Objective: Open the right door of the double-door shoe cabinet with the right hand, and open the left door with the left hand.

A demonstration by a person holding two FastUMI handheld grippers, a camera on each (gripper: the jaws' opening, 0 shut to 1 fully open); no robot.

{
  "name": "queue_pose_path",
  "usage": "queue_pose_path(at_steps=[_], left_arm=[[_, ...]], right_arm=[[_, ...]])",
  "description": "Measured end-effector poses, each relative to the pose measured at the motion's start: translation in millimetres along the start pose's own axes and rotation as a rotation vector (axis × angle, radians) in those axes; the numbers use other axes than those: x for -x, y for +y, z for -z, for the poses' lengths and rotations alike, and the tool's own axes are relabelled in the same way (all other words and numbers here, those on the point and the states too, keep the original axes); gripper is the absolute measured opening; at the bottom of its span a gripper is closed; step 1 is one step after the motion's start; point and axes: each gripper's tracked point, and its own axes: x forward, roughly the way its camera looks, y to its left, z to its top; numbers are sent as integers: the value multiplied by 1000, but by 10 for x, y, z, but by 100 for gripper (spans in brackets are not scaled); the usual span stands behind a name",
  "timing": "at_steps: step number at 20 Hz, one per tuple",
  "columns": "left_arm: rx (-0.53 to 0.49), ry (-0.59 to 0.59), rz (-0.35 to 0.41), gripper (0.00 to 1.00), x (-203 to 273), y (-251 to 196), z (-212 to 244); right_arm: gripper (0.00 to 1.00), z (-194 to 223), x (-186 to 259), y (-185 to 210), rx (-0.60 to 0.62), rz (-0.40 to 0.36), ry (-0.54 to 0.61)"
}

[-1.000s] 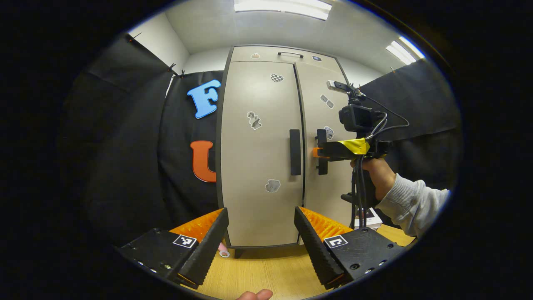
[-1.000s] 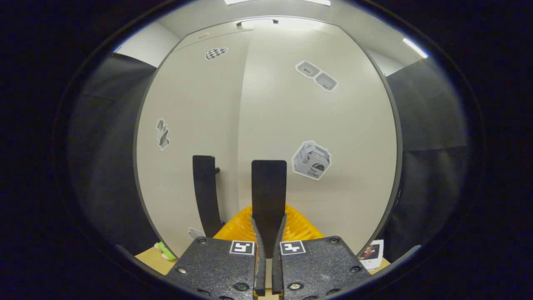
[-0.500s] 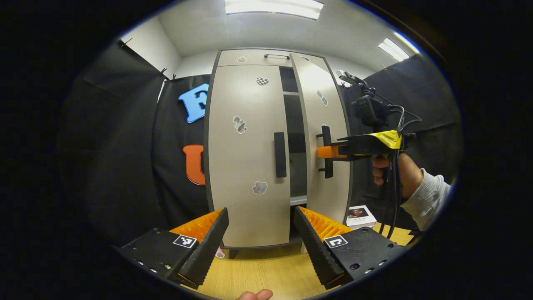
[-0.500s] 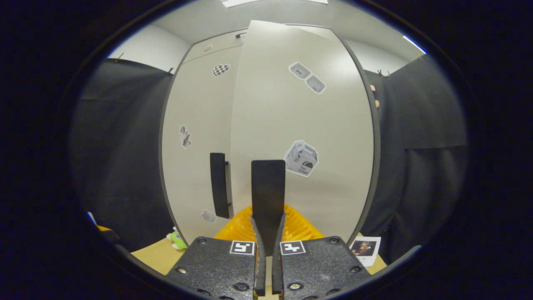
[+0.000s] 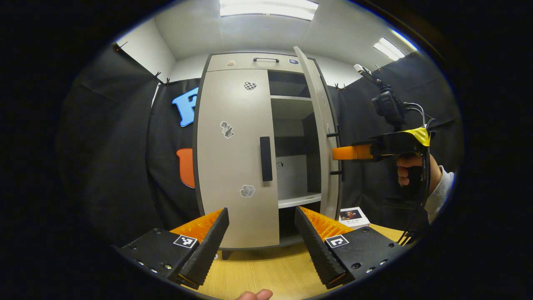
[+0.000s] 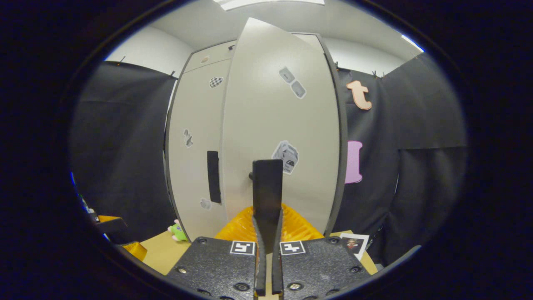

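My right tool (image 6: 267,233) is clamped on the right door's handle (image 6: 267,196), both fingers pressed flat against the bar at the bottom centre of the right gripper view. In the left gripper view the same tool (image 5: 339,153) sits right of centre, with the hand (image 5: 410,168) that holds it farther right. The right door (image 5: 322,137) stands swung well out, edge-on to that camera, with shelves (image 5: 297,200) bared behind it.

The risk I see here: the grip is a thin pinch on a narrow bar, so if I pull off the door's arc the handle could slide out of the fingers, or the cabinet could shift on the counter (image 5: 258,271).

My left tool (image 5: 261,233) is spread wide and empty at the bottom of its view, well short of the left door (image 5: 235,158), which is shut. Its handle (image 5: 265,158) sits just beside the open gap; a crooked approach could jab the door panel instead of straddling the bar.
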Motion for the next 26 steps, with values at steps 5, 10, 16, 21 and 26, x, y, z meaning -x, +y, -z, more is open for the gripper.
queue_pose_path(at_steps=[5,10,16,21,26], left_arm=[[2,-9,36,96,-15,-267,-94],[12,-2,66,96,-71,-477,-42],[9,-7,55,96,-135,-492,-41],[13,5,46,96,-205,-495,15],[10,7,32,96,-254,-447,36]], right_arm=[[8,17,294,-426,-2,52,-2],[5,24,388,-662,8,77,-8],[4,29,462,-1032,29,150,-14],[4,21,482,-1374,-15,196,-27],[4,25,488,-1486,-13,171,-34]])
